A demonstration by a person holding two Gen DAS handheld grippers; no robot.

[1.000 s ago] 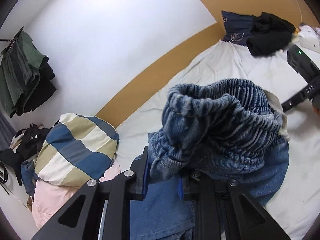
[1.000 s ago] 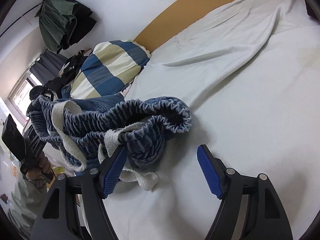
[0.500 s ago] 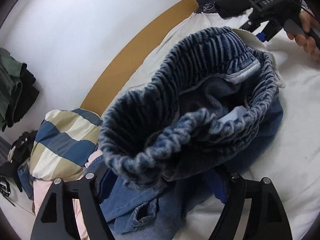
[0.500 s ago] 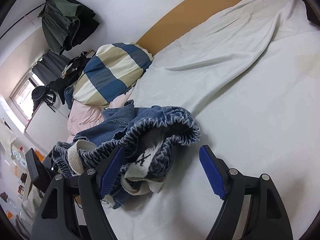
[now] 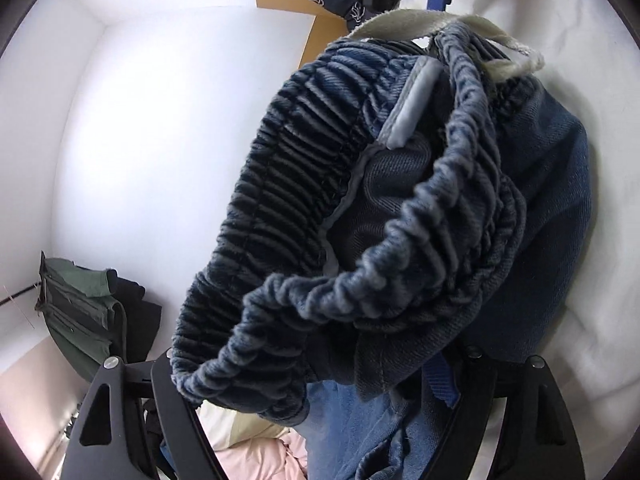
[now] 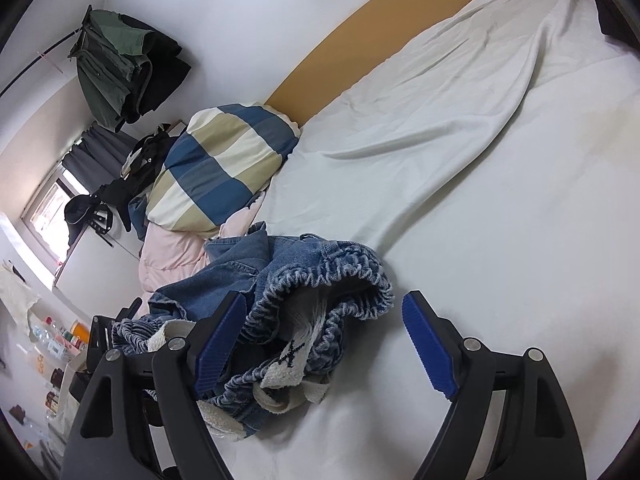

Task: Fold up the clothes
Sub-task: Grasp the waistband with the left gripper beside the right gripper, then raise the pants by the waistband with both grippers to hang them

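Both sets of fingers are opening and neither grips anything: on your left gripper (image 5: 316,396) the jeans (image 5: 400,208) bulge between the two fingers and drape over them with the ribbed waistband close against the lens, and whether the blue pads touch cloth there is hidden by the denim; on your right gripper (image 6: 326,344) the pads stand wide, the waistband (image 6: 332,292) lies partly in the gap, and only the left pad sits close against it. The jeans lie in a crumpled heap on the white bed sheet (image 6: 500,200), just below the striped pillow (image 6: 216,168) and touching the pink bedding (image 6: 172,248) under it. To my eye the step is to lay them flat before any fold, so draw both grippers clear of the bunched cloth first. Then take the waistband at its two outer ends, one gripper each, biting through the elastic and not the loose cream drawstring (image 6: 288,356), which would likely slip free. Pull the heap away from the pillow toward the bare sheet, since the legs seem tucked against the bedding and may drag it along.
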